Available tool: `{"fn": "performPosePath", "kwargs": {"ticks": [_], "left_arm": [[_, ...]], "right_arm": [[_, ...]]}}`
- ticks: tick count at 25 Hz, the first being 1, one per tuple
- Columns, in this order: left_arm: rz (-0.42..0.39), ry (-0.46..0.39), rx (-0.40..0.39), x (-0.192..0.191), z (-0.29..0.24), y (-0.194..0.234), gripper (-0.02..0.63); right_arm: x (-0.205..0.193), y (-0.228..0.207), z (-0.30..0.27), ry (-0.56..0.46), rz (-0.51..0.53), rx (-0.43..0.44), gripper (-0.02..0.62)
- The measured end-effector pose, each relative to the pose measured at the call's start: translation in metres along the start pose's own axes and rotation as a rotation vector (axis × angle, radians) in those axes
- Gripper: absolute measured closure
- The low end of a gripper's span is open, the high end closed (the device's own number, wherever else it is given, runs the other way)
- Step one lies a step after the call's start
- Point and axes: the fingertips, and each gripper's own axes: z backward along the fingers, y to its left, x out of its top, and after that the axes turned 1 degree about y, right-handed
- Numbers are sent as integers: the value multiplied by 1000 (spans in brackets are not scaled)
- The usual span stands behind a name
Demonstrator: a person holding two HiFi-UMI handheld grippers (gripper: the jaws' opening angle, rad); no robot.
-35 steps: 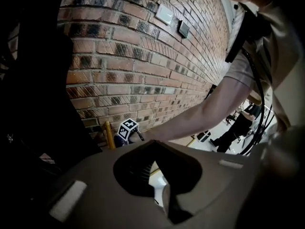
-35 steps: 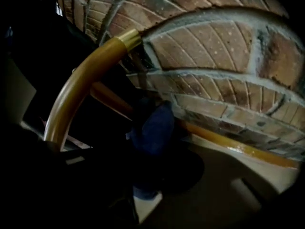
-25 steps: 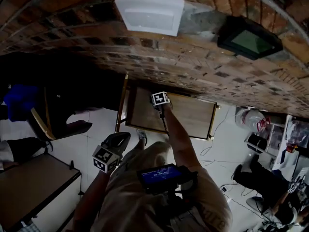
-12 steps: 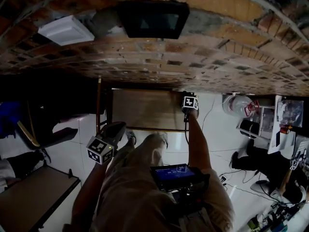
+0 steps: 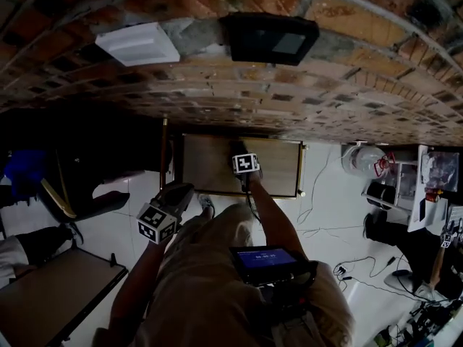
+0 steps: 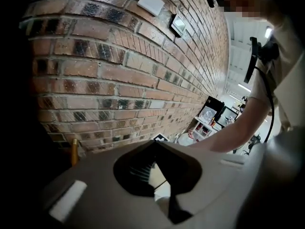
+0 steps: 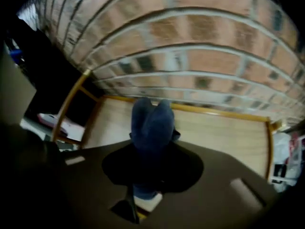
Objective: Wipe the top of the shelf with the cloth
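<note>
**Head view.** My right gripper (image 5: 244,157) reached out over the wooden top of the shelf (image 5: 278,166), which stood against the brick wall (image 5: 253,100) just beyond its tips. I judged this reach was for wiping. My left gripper (image 5: 177,194) hung back beside my leg, well short of the shelf and out of the way. The chest device (image 5: 266,257) showed a lit screen, its text too small to read.

**Left gripper view.** The left gripper (image 6: 153,147) had its jaws together with nothing between them, idle.

**Right gripper view.** The right gripper (image 7: 151,142) was clamped on the blue cloth (image 7: 150,116), bunched so that a wad projected ahead of the tips over the shelf top. Contact could not be told. No label was legible.
</note>
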Motion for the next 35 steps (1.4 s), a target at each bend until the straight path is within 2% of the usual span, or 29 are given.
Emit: {"fn": "performPosePath", "kwargs": {"ticks": [3,6,8,12,16,18,20,24,26,30,32,35], "left_arm": [[14,-4,1,-8,20,15,624],[18,10,11,-21,48,31,624],[13,22,9,-30,65,38,624],[-26,22,0,-39,90,51,624],[-21,35,11,-53,108,64,624],[-1,41,3,-57,104,68,624],[4,46,-31,-56,91,62,624],[-29,47,-90,-41,60,39,624],[-38,39,-108,-29,45,28,624],[-58,18,-136,-8,18,0,624],[-64,19,-142,-3,8,-9,624],[-47,27,-141,-4,-1,-19,624]], "right_arm": [[-1,94,-18,65,22,104,494],[12,193,-53,45,34,278,494],[18,237,-65,50,21,333,494],[18,263,-103,107,-17,301,494],[9,264,-120,156,-10,256,494],[14,241,-117,118,-4,205,494],[13,193,-109,65,-47,143,495],[-22,46,-72,25,-181,-32,495],[-51,-31,-48,41,-235,-116,495],[-116,-163,-2,98,-335,-232,495],[-143,-205,18,149,-367,-276,495],[-155,-231,28,171,-378,-308,495]]}}
